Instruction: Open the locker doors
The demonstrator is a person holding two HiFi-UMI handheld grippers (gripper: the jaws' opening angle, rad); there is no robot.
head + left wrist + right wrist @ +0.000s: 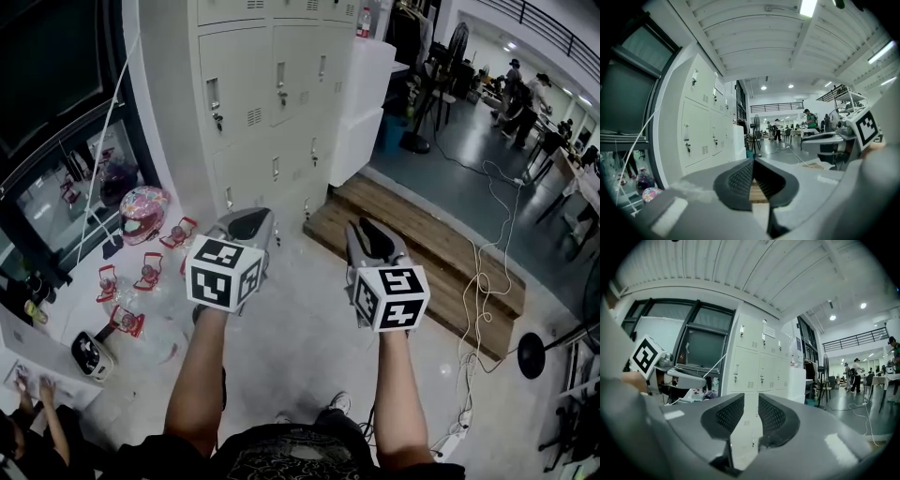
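Lockers of cream-white metal with small latches and vent slots (251, 101) stand ahead of both tools, their visible doors shut and clear of the jaws. Left hand-held grey gripper (246, 225) has its black ribbed jaws closed tip to tip on nothing. Right hand-held grey gripper (371, 234) shows a narrow gap between its jaws, empty, with the lockers beyond. Near the lockers' foot a glossy pink patterned helmet (143, 212) rests on the floor
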